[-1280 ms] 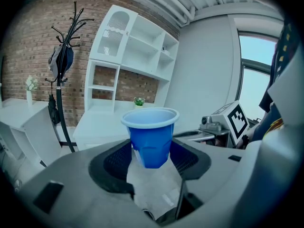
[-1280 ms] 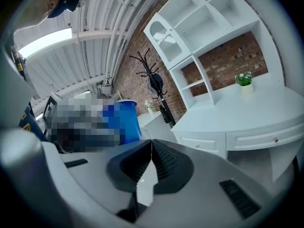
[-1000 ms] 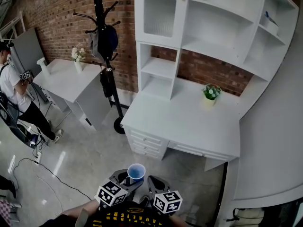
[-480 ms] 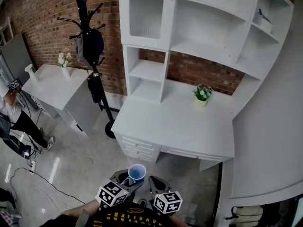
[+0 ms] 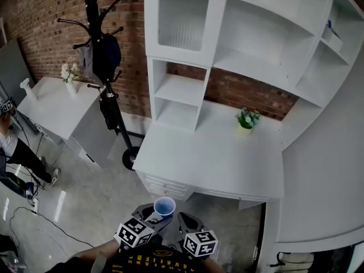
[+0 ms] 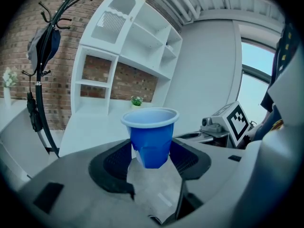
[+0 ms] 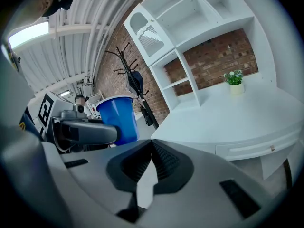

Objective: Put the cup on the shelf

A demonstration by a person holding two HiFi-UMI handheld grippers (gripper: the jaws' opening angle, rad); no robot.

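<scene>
Desk edge seems nearer; open floor separates the cup.

The left gripper carries the blue cup upright at its tips, mouth up. The right gripper lies just beside it on the right. Straight ahead of both grippers stands the white desk, and beyond it the white shelf unit rises against the brick wall. A small potted plant sits on the desk, ahead and right of the grippers. Ahead and to their left are a black coat rack and a second white table.
</scene>
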